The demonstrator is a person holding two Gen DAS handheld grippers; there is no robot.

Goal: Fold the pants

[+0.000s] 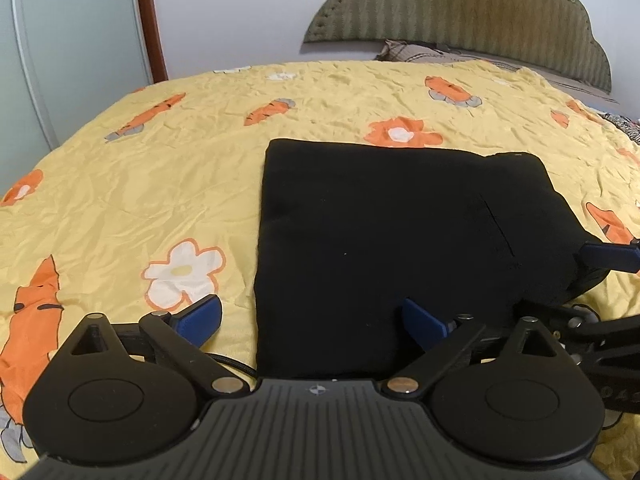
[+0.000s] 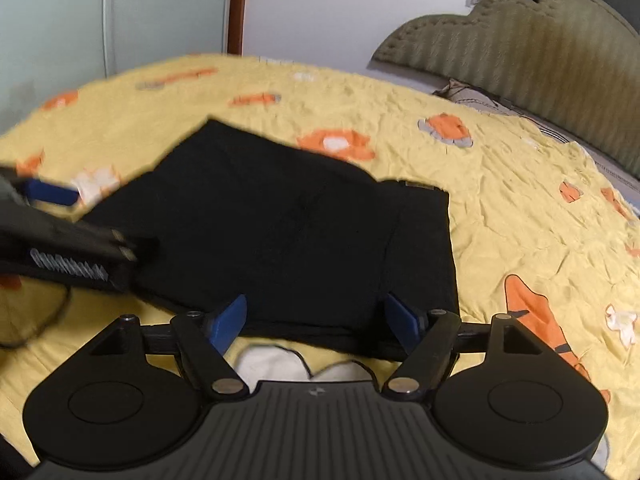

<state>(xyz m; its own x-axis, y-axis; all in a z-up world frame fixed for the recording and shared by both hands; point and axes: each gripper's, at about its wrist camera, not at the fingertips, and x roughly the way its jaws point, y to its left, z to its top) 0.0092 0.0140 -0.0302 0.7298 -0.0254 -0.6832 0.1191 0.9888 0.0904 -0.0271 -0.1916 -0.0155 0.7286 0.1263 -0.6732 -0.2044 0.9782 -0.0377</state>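
The black pants (image 1: 384, 240) are lying folded into a thick, flat rectangle on the bed, on a crinkled yellow bedspread (image 1: 140, 184) with orange carrots and flowers. The left tool (image 1: 312, 320) is hovering wide open at the near edge, gripping nothing. The right tool (image 2: 316, 320) is sitting open too, blue pads straddling the soft hem without pinching, likely releasing a finished fold.

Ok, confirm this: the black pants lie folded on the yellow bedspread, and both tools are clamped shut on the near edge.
Not quite. The pants do lie folded on the yellow bedspread, but neither tool is clamped. The left wrist view shows the left tool wide open; the right wrist view shows the right tool open, its pads off the cloth.
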